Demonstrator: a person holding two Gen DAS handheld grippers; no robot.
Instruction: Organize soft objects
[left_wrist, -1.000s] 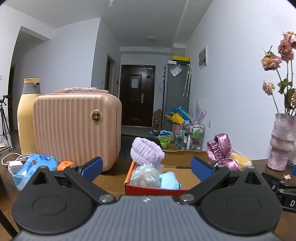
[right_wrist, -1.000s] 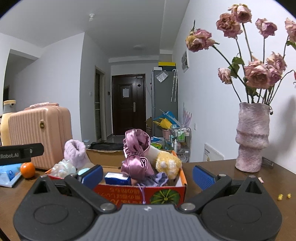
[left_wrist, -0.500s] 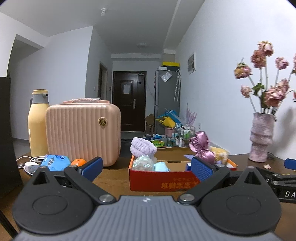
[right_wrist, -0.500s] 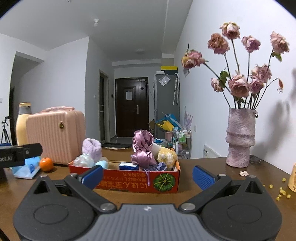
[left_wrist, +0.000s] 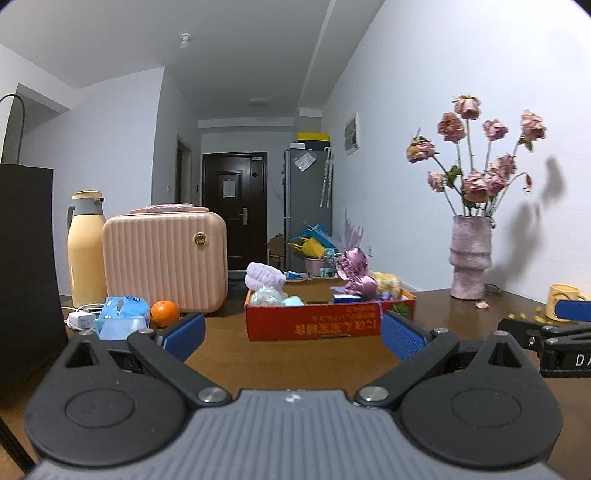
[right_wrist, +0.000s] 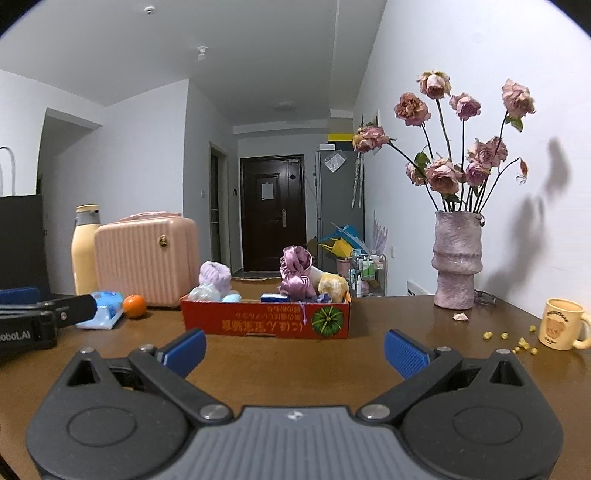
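Note:
A shallow red cardboard box (left_wrist: 314, 325) (right_wrist: 258, 325) stands on the brown table and holds soft things: a lilac fluffy roll (left_wrist: 264, 277) (right_wrist: 214, 275), a shiny pink satin scrunchie (left_wrist: 356, 275) (right_wrist: 295, 273), a yellow plush (right_wrist: 332, 286), a clear bag (left_wrist: 266, 295) and a light blue piece (left_wrist: 293, 301). My left gripper (left_wrist: 291, 334) is open and empty, well back from the box. My right gripper (right_wrist: 293, 349) is open and empty, also back from the box.
A pink mini suitcase (left_wrist: 164, 258) and a yellow flask (left_wrist: 86, 247) stand left of the box, with a tissue pack (left_wrist: 118, 315) and an orange (left_wrist: 165, 312). A black bag (left_wrist: 26, 273) is at far left. A vase of dried roses (right_wrist: 458, 258) and a mug (right_wrist: 561, 325) stand right.
Both grippers have pulled back from the box, which now looks smaller and farther away. Both stay open and empty.

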